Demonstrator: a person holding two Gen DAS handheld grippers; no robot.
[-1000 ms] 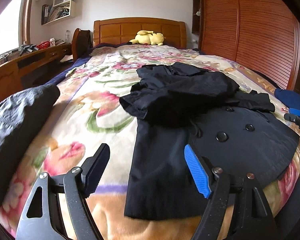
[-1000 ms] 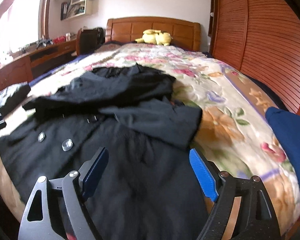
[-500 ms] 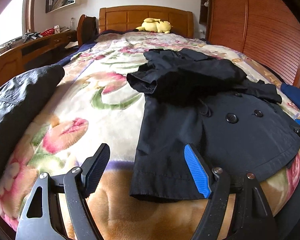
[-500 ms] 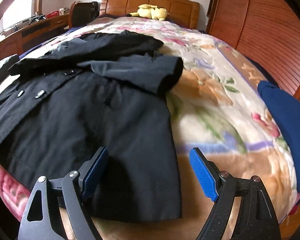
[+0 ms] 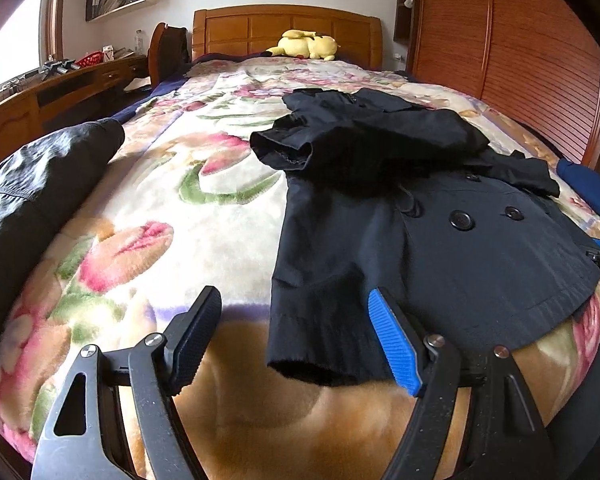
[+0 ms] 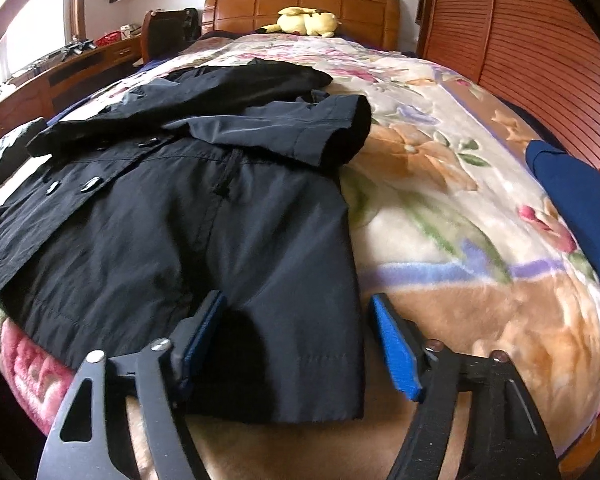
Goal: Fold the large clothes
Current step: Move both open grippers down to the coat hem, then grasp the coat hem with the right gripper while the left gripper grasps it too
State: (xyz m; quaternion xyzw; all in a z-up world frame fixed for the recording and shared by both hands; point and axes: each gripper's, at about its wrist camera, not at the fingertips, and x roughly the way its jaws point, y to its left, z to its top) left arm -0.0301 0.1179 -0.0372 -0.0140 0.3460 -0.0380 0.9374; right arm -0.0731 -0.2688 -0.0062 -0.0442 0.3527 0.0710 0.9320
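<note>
- Black coat [image 5: 420, 216] lies flat on the floral blanket [image 5: 188, 208].
- Left gripper [image 5: 296, 340], jaws closing but unclenched, straddles its lower-left hem corner.
- Right gripper [image 6: 296, 336], jaws closing, pads not yet pressing, straddles its lower-right hem.

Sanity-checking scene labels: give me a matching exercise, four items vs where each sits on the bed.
Items:
1. coat
2. plush
3. blue garment
4. dark jacket

Places:
A. by the headboard
B. bed's left edge
C. bed's right edge
D. foot end, hem toward the cameras

Pairs: 1-D, 2-A, 3-C, 4-B
</note>
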